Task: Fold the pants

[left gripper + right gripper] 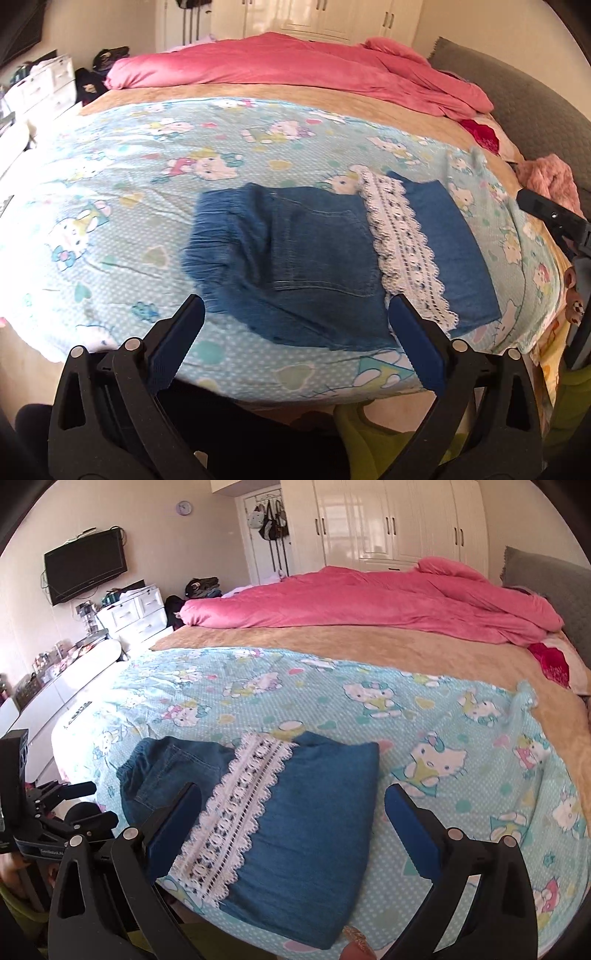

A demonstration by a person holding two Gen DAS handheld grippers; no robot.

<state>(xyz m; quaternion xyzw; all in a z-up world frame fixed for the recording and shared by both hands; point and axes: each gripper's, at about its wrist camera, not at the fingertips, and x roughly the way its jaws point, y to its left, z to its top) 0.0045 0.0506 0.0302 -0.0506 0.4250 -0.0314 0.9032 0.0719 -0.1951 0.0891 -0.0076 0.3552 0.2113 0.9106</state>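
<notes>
Pants (295,258) of blue denim lie folded on the light blue cartoon-cat sheet (122,192) of the bed, just ahead of both claws and near the bed's front edge. A band of white lace trim (402,243) runs across the folded bundle; in the left wrist view the gathered waistband sits ahead and to the left of the lace, with a plain denim panel to its right.

The left claw (295,314) stands wide, both blue pads clear of the cloth, nothing between them but the view of the pants beyond. The right claw (291,805) is likewise spread wide and holds nothing; the lace band and the plain denim panel show between its fingers, its left finger overlapping the pants in the picture.

In the right wrist view, the left claw's black frame shows at the far left. Beyond the pants, a tan blanket (332,646) and a crumpled pink duvet (369,602) cover the far part of the bed. White wardrobe doors (388,520) stand behind it.
</notes>
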